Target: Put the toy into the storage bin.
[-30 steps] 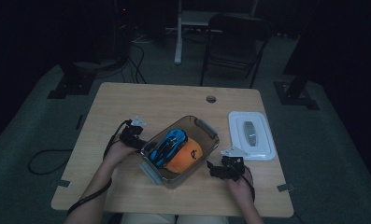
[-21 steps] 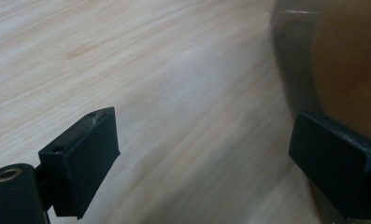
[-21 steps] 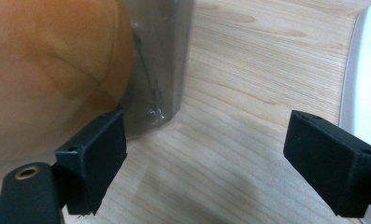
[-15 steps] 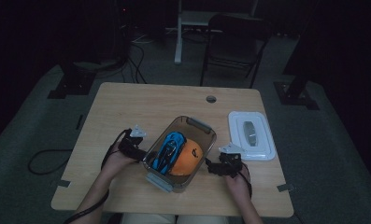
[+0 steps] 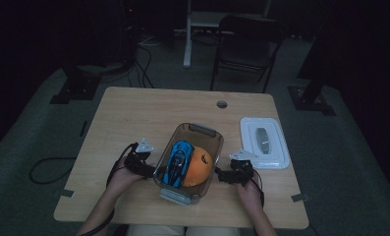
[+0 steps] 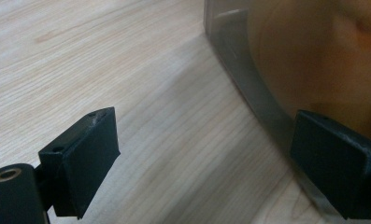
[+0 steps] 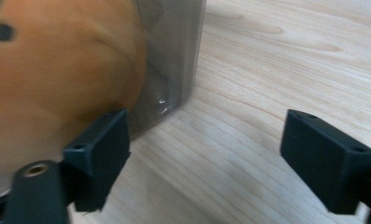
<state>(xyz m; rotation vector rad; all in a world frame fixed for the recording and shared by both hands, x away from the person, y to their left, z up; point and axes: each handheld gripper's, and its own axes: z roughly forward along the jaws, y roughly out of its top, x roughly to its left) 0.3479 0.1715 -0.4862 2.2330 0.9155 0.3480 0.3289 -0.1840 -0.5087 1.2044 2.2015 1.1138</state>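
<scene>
My left claw (image 5: 151,172) and right claw (image 5: 222,175), both released with jaws wide, flank the clear plastic rectangular bin (image 5: 196,130) on the wooden tabletop (image 5: 148,113); inside lie a blue toy car (image 5: 178,161) and what looks like an orange ball (image 5: 199,165).

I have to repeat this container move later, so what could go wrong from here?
Both grippers, left gripper and right gripper, stand open against the clear bin, so it may slide or twist rather than be held. The loose orange ball and blue toy car could shift. The white lid lies close by.
</scene>
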